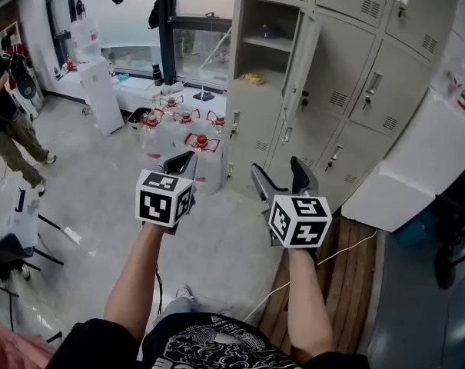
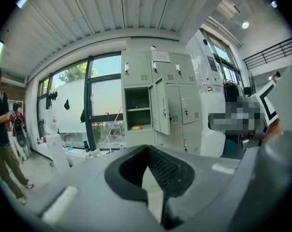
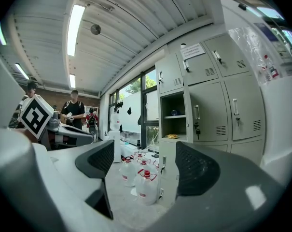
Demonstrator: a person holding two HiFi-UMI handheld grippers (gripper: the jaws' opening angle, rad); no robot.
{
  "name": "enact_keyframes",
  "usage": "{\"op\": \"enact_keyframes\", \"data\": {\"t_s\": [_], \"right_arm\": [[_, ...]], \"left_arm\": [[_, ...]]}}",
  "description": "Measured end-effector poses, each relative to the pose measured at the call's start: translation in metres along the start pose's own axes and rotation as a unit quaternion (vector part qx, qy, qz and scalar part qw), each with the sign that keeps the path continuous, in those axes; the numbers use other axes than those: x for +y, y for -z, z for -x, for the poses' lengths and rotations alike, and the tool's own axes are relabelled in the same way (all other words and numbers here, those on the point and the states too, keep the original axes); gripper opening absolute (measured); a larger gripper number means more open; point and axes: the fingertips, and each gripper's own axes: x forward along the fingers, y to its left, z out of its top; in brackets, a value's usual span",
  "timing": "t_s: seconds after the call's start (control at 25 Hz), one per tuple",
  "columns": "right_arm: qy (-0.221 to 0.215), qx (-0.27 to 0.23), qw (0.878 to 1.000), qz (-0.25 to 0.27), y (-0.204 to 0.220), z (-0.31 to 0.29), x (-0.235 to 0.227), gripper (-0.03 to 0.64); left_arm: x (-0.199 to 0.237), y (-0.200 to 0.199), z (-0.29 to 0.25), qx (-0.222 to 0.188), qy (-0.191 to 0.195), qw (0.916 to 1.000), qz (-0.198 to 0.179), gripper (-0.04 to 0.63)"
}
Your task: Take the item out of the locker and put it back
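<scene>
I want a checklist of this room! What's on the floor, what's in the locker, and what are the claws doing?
Surface: grey floor.
Job's things: locker, one door open; yellow item on its lower shelf.
Clutter: red-capped water jugs on the floor beside the locker.
Claws: left claw shut, empty; right claw open, empty.
Cables: white cable over wooden planks.
Surroundings: window; a person at far left.

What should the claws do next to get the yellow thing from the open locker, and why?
Probably move the right claw toward the yellow item in the open locker. Its door already stands open, both claws are well short of it, and the right claw's jaws are apart and empty, while the left claw is shut.
</scene>
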Motion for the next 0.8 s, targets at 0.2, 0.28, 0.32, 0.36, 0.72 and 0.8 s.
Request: {"op": "enact_keyframes", "data": {"t_s": [0.2, 0.28, 0.32, 0.36, 0.72, 0.8], "right_arm": [[-0.002, 0.001, 1.0, 0.004, -0.001, -0.012, -0.006, 0.411], [-0.002, 0.0, 1.0, 0.008, -0.001, -0.019, -0.009, 0.411], [-0.002, 0.0, 1.0, 0.01, -0.002, -0.022, -0.01, 0.411], [-0.002, -0.001, 1.0, 0.012, -0.002, -0.027, -0.011, 0.411], [0.007, 0.001, 1.0, 0.017, -0.005, -0.088, -0.03, 0.411], [0.009, 0.003, 1.0, 0.017, -0.007, -0.104, -0.034, 0.41]], "left_arm": [[0.002, 0.001, -0.011, 0.0, 0.0, 1.0, 0.001, 0.001], [0.005, 0.002, -0.018, -0.001, 0.001, 1.0, 0.002, 0.001], [0.007, 0.002, -0.022, -0.001, 0.002, 1.0, 0.004, 0.001], [0.008, 0.002, -0.027, -0.001, 0.003, 1.0, 0.005, 0.001], [0.036, -0.005, -0.09, -0.006, 0.02, 0.9997, 0.007, 0.001], [0.046, -0.008, -0.105, -0.007, 0.023, 0.9997, 0.009, 0.001]]}}
